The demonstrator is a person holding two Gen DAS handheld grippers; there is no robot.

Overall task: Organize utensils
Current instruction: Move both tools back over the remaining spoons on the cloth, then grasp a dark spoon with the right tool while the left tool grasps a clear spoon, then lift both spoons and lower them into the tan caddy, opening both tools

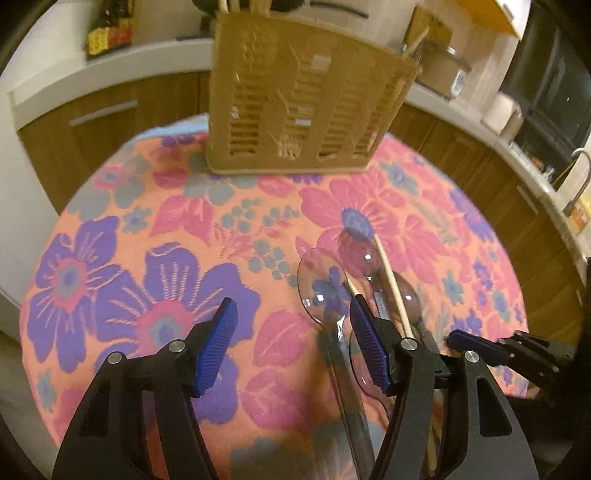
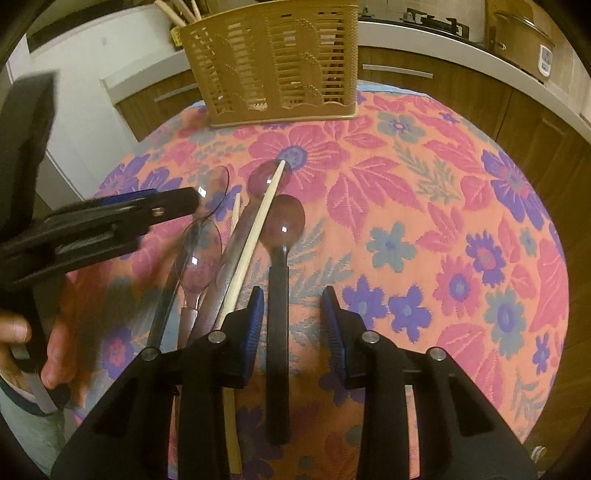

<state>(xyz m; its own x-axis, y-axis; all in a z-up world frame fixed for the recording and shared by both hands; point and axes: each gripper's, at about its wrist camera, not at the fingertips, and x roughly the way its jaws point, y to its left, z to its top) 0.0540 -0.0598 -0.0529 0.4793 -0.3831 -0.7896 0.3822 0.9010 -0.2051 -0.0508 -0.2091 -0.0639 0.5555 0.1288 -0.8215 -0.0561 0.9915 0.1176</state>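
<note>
A tan slotted utensil holder (image 1: pixel 295 110) (image 2: pixel 273 62) stands at the far side of the round table with the floral cloth (image 1: pixel 147 221) (image 2: pixel 443 221). Several clear plastic spoons (image 1: pixel 321 288) (image 2: pixel 201 254), a dark spoon (image 2: pixel 282 221) and wooden chopsticks (image 1: pixel 391 284) (image 2: pixel 255 243) lie side by side on the cloth. My left gripper (image 1: pixel 293 301) (image 2: pixel 166 206) is open low over the cloth, a clear spoon's bowl just ahead of its right finger. My right gripper (image 2: pixel 293 291) (image 1: pixel 476 343) is open and straddles the dark spoon's handle (image 2: pixel 279 332); the pads do not press on it.
Wooden cabinets and a white counter (image 1: pixel 110 70) curve around behind the table. A bottle (image 1: pixel 110 29), a pot (image 2: pixel 517 33) and a sink tap (image 1: pixel 580 173) stand on the counter. A hand (image 2: pixel 55 343) holds the left gripper's grip.
</note>
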